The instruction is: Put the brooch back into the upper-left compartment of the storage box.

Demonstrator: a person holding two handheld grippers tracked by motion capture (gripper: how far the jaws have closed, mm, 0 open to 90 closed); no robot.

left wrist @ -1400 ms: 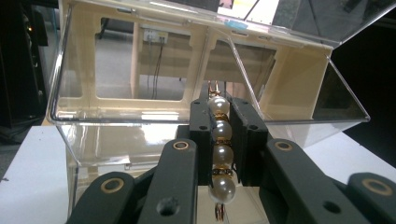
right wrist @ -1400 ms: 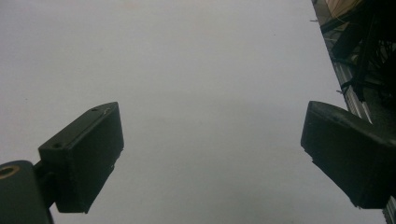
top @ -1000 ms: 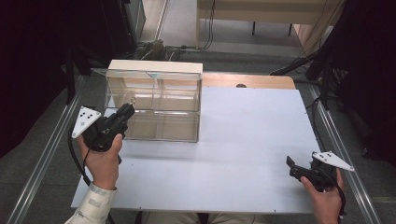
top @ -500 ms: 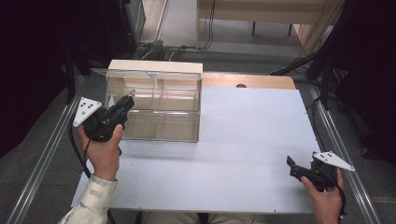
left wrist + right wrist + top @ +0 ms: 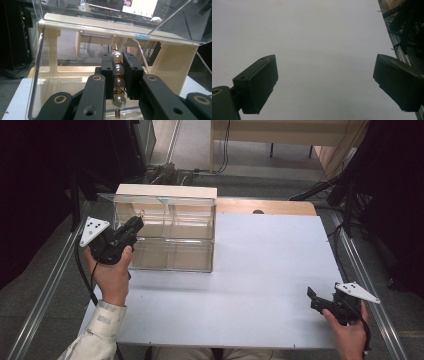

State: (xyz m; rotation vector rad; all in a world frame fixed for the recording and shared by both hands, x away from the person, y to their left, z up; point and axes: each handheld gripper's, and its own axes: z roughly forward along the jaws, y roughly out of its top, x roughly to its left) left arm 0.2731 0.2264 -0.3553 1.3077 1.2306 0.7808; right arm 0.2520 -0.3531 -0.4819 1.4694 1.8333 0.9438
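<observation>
The left gripper holds a string of pearls clamped between its fingers, just before the open side of the clear box. The step seems to be carrying the pearls in; next they must go deeper inside, then the fingers release. The right gripper rests wide open over the white table.

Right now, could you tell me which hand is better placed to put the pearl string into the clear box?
The left: its claw grips the pearl string at the clear box. The right claw is open and apart.
</observation>
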